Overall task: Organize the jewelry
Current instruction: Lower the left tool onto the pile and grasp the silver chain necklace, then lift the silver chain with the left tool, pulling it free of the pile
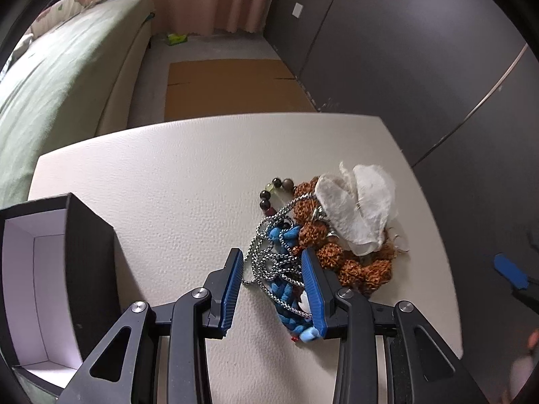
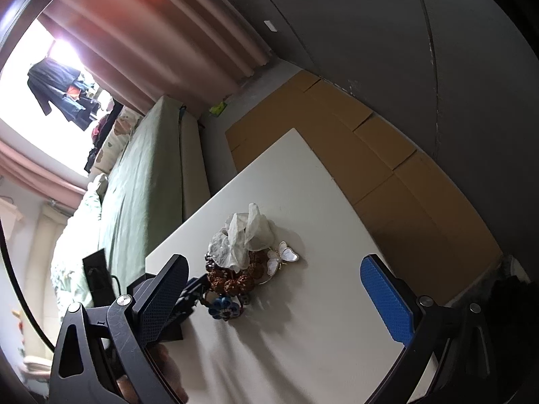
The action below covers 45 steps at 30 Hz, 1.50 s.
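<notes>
Chain (image 1: 269,262) lengthwise between open fingers (image 1: 311,289)

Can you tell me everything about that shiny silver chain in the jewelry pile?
The silver chain looks like metal, made of many small links. It lies in loose tangled loops on the white table, at the near-left side of the jewelry pile. It crosses over a blue braided cord and touches the brown bumpy beads. The open left gripper has one finger on each side of it, not closed on it yet.
</notes>
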### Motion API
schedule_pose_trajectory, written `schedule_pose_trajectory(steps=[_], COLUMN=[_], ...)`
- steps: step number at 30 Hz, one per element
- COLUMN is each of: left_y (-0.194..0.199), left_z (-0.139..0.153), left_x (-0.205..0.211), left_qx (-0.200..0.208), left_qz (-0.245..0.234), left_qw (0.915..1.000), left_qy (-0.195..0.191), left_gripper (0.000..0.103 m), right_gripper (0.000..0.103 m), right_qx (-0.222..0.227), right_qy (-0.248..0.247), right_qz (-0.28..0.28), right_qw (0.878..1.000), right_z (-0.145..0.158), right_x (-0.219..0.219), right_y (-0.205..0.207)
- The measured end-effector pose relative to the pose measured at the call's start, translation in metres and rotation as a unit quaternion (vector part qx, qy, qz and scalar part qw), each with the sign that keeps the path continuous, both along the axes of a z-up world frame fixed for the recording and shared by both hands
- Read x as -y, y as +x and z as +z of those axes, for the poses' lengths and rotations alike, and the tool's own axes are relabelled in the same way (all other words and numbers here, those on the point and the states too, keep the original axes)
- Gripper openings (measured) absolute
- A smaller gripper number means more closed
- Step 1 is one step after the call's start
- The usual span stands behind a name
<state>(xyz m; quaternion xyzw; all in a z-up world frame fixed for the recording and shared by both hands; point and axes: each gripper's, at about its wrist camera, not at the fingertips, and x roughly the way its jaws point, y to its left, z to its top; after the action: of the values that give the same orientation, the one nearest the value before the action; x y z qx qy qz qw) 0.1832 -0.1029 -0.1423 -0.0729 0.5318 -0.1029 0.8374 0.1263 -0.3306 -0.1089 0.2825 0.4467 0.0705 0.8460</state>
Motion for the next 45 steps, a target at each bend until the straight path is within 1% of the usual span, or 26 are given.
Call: schedule_pose_trajectory(steps=[2,3,4,5,6,7,8,9,11,13,16,21,24,26,28,30,32,34,35,37,39,41,45], left_y=[-0.001,-0.001,-0.002,-0.003,-0.003,-0.004,-0.006,-0.008,-0.01,-0.013,-0.018,-0.024,-0.025,-0.026,-0.032,-0.038,-0.041,-0.041,-0.04,-0.038,-0.035,-0.03,-0.015], left_z=[-0.005,-0.006,-0.006,-0.007,-0.007,-0.007,-0.004,-0.001,0.004,0.014,0.027,0.049,0.052,0.049,0.045,0.042,0.041,0.042,0.041,0.038,0.034,0.032,0.025], left_x=[0.001,0.004,0.005,0.004,0.003,0.001,-0.003,-0.006,-0.014,-0.022,-0.033,-0.051,-0.058,-0.061,-0.062,-0.057,-0.054,-0.051,-0.051,-0.052,-0.052,-0.049,-0.04], left_qx=[-0.002,0.008,0.009,0.009,0.007,0.003,0.009,0.012,0.015,0.027,0.038,0.058,0.056,0.047,0.031,0.014,0.002,0.007,0.006,-0.001,0.001,0.004,0.001], left_qz=[0.003,0.001,-0.003,-0.01,-0.015,-0.013,-0.008,-0.006,-0.002,0.003,0.01,0.02,0.019,0.015,0.005,-0.015,-0.024,-0.027,-0.023,-0.017,-0.009,0.002,0.005], left_qw=[1.0,0.9999,0.9999,0.9999,0.9997,0.9995,0.9995,0.9993,0.998,0.9973,0.995,0.9914,0.9902,0.9905,0.9895,0.9906,0.9931,0.9952,0.9957,0.9951,0.9948,0.9964,0.9976], left_qy=[0.008,0.014,0.01,-0.003,-0.02,-0.029,-0.029,-0.034,-0.062,-0.068,-0.092,-0.116,-0.127,-0.128,-0.141,-0.136,-0.114,-0.094,-0.09,-0.098,-0.101,-0.084,-0.069], left_gripper=[0.037,0.036,0.035,0.021,0.015,0.013,0.01,0.009,0.009,0.009,0.009,0.009,0.009,0.009,0.009,0.009,0.009,0.01,0.012,0.013,0.013,0.013,0.013], right_gripper=[0.103,0.103,0.103,0.103,0.103,0.103,0.103,0.103,0.103,0.103,0.103,0.103,0.101,0.1,0.1,0.1,0.1,0.1,0.1,0.1,0.1,0.1,0.1], right_qx=[0.0,-0.001,-0.001,-0.002,-0.003,-0.004,-0.004,-0.005,-0.007,-0.009,-0.013,-0.019,-0.02,-0.021,-0.026,-0.029,-0.029,-0.029,-0.029,-0.031,-0.031,-0.032,-0.031], right_qy=[-0.001,-0.002,-0.003,-0.004,-0.005,-0.006,-0.008,-0.009,-0.009,-0.007,-0.003,0.001,0.003,0.001,-0.004,-0.004,-0.005,-0.007,-0.007,-0.007,-0.009,-0.012,-0.005], right_qz=[0.002,0.004,0.007,0.008,0.01,0.012,0.013,0.014,0.017,0.022,0.028,0.039,0.044,0.045,0.046,0.045,0.045,0.047,0.047,0.047,0.047,0.047,0.044], right_qw=[1.0,1.0,1.0,1.0,1.0,1.0,1.0,1.0,1.0,1.0,1.0,0.999,0.999,0.999,0.999,0.999,0.999,0.998,0.998,0.998,0.998,0.998,0.999], right_z=[0.001,0.0,0.0,0.0,0.0,0.0,0.0,0.0,-0.001,-0.003,-0.007,-0.014,-0.018,-0.021,-0.023,-0.025,-0.025,-0.024,-0.024,-0.025,-0.026,-0.026,-0.025], right_x=[-0.001,-0.003,-0.005,-0.005,-0.008,-0.009,-0.011,-0.013,-0.014,-0.017,-0.023,-0.035,-0.041,-0.046,-0.05,-0.052,-0.054,-0.056,-0.057,-0.058,-0.058,-0.057,-0.051], right_y=[0.0,0.0,0.0,0.0,0.0,0.0,0.001,0.001,0.002,0.004,0.007,0.015,0.022,0.026,0.029,0.029,0.029,0.028,0.028,0.027,0.027,0.027,0.026])
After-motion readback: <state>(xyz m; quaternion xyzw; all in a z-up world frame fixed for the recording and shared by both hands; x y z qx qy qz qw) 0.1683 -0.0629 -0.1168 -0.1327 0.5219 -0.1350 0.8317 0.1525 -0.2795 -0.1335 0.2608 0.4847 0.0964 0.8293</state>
